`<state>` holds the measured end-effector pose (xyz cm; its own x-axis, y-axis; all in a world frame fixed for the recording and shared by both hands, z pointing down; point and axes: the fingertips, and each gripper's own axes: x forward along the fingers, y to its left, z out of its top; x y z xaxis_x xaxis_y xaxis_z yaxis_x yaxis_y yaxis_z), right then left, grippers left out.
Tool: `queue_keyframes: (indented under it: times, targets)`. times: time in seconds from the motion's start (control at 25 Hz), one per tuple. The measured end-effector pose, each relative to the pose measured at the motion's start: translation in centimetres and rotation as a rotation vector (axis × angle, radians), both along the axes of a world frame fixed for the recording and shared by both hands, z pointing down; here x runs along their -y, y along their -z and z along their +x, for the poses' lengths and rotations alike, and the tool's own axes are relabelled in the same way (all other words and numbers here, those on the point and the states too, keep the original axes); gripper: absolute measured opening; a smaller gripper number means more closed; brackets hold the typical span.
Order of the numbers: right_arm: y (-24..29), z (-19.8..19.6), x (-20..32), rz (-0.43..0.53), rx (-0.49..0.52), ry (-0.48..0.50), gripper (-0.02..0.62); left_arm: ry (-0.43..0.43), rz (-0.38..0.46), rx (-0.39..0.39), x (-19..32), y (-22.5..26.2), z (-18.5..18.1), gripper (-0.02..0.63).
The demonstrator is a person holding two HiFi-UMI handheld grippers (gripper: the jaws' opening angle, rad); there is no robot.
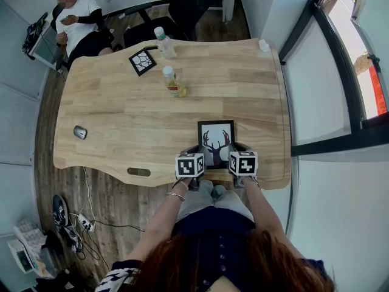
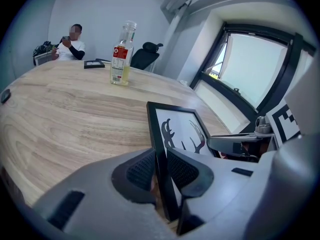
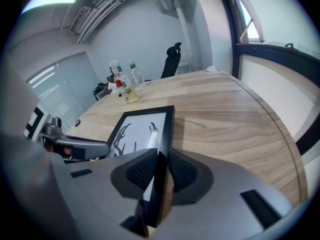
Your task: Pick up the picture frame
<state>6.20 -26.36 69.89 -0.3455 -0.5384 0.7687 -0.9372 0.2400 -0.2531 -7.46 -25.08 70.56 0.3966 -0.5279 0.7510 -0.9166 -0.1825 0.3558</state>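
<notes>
Left tongs (image 2: 160,165) and right tongs (image 3: 161,170) tight on opposite picture frame (image 1: 216,136) edges.

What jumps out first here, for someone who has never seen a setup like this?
A black picture frame with a deer-antler print lies near the front edge of the wooden table, and the left gripper and right gripper each have their jaws closed on one of its side edges. Farther up the table stand two drink bottles, and a person sits at the far end.
</notes>
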Motion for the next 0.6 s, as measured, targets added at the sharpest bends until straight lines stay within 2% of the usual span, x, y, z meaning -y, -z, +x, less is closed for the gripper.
queue_keyframes:
  times: [0.6]
  targets:
    - [3.7, -0.2, 0.6, 0.105, -0.001, -0.013, 0.074, 0.001, 0.104, -0.007, 0.9, 3.4, -0.3, 0.084]
